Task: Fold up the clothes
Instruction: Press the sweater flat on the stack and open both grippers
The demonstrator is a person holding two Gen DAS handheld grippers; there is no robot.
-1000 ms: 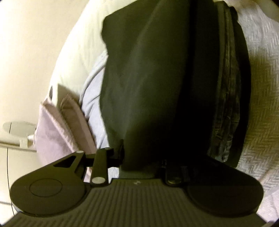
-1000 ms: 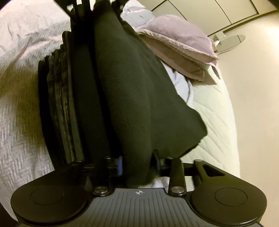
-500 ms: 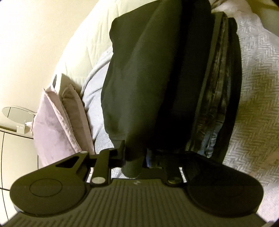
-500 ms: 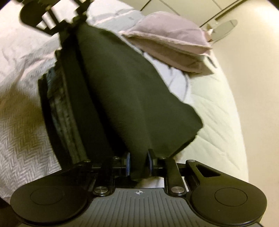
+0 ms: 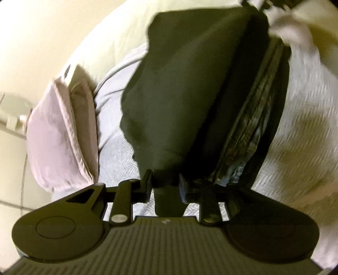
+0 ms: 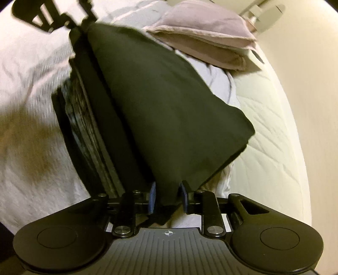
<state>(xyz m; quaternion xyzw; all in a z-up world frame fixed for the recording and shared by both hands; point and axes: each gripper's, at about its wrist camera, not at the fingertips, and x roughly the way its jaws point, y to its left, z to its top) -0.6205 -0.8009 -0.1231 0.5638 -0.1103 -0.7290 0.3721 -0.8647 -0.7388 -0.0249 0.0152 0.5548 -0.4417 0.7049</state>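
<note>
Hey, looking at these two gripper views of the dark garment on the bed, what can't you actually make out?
- Left wrist view: the folded stack is motion-blurred, so its items can't be counted.
- Right wrist view: the left gripper is blurred and cut off at the top edge.
- Both views: the dark garment hides the bedspread beneath it; garment type unclear.
- Left wrist view: the right gripper is cropped at the top.

Dim, warm yellowish light tints both fisheye views. The dark garment (image 5: pixel 186 88) swallows detail, its folds nearly black. Motion blur smears the white herringbone bedspread (image 5: pixel 306 131) right of the fingers. Frame edges bow and vignette.
</note>
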